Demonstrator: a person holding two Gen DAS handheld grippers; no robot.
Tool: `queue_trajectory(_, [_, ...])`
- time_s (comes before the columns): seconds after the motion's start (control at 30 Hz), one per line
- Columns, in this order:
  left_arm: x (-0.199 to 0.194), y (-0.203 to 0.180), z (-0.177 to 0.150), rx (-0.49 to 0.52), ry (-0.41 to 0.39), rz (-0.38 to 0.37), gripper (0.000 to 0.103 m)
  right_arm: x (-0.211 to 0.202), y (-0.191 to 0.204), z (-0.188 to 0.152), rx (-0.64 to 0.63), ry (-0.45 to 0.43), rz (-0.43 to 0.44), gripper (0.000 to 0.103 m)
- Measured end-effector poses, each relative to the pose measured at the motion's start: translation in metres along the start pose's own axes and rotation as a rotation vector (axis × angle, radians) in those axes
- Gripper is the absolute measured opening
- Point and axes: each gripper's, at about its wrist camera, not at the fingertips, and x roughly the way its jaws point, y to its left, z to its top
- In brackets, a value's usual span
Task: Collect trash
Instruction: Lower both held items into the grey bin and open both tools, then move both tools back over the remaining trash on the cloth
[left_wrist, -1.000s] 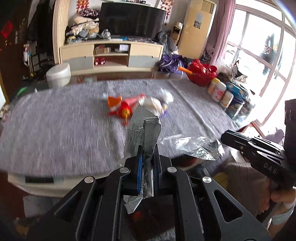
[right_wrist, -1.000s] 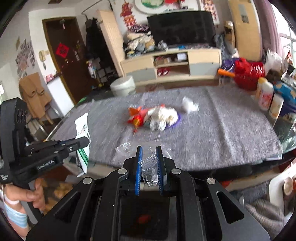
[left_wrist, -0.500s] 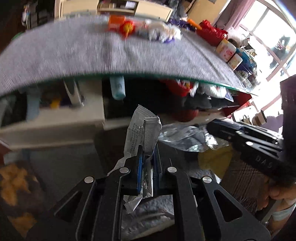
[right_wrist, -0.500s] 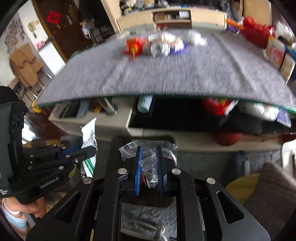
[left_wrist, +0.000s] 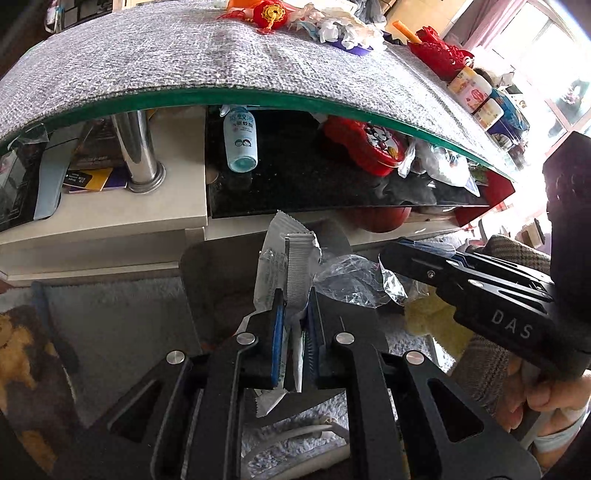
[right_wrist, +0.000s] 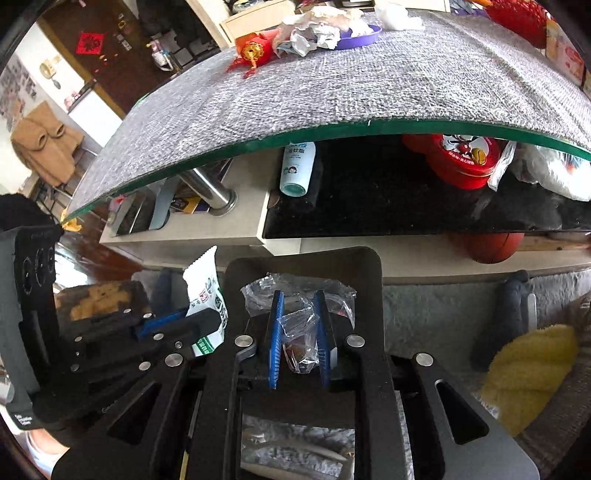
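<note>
Both pieces of trash are off the desk (left_wrist: 155, 62) and held below its near edge, over a dark bin (right_wrist: 306, 269): the left hand-held gripper (left_wrist: 293, 325) is narrow on a white snack wrapper (left_wrist: 284, 258). The right hand-held gripper (right_wrist: 298, 332), whose jaws have just been opening slightly, has a crumpled clear plastic bag (right_wrist: 299, 328) between its pads. This looks like the drop-off step, so the next move calls for spreading both jaws so the pieces fall inside the bin's rim.

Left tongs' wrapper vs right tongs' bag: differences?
The white wrapper is opaque, printed, with a serrated edge; the clear plastic bag is see-through and crumpled. The wrapper stands tall above the left tongs; the bag bunches low between the right tongs. Both are pinched over the dark bin.
</note>
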Motion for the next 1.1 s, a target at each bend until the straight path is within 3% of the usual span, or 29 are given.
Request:
queue_trajectory(0.03, [0.0,0.001,0.001,-0.002,-0.002,0.002,0.017,0.0,-0.001,0.001,0.003,-0.001,-0.004,0.021])
queue_trajectory(0.1, [-0.002,0.002,0.001,-0.007,-0.01,0.01,0.034,0.0,-0.004,0.003,0.015,-0.008,-0.009,0.049])
queue_trajectory(0.17, [-0.004,0.003,0.003,-0.005,-0.023,0.033,0.051,-0.003,-0.007,0.005,0.027,-0.027,-0.022,0.061])
queue_trajectory(0.23, [-0.007,0.003,0.004,-0.002,-0.035,0.054,0.063,-0.007,-0.01,0.008,0.037,-0.042,-0.03,0.062])
queue_trajectory(0.3, [-0.012,0.004,0.007,-0.003,-0.05,0.075,0.073,-0.013,-0.013,0.012,0.044,-0.068,-0.056,0.075])
queue_trajectory(0.37, [-0.018,0.004,0.011,-0.006,-0.066,0.096,0.087,-0.022,-0.015,0.018,0.041,-0.102,-0.086,0.083])
queue_trajectory(0.43, [-0.023,0.004,0.015,-0.01,-0.078,0.111,0.095,-0.031,-0.017,0.025,0.05,-0.128,-0.095,0.088])
queue_trajectory(0.5, [-0.029,0.003,0.022,-0.008,-0.084,0.118,0.095,-0.042,-0.019,0.033,0.06,-0.15,-0.104,0.097])
queue_trajectory(0.8, [-0.079,0.007,0.075,-0.047,-0.213,0.147,0.095,-0.097,-0.023,0.091,0.049,-0.333,-0.156,0.099])
queue_trajectory(1.1, [-0.09,0.013,0.136,-0.059,-0.272,0.181,0.095,-0.092,-0.025,0.149,0.023,-0.379,-0.156,0.099])
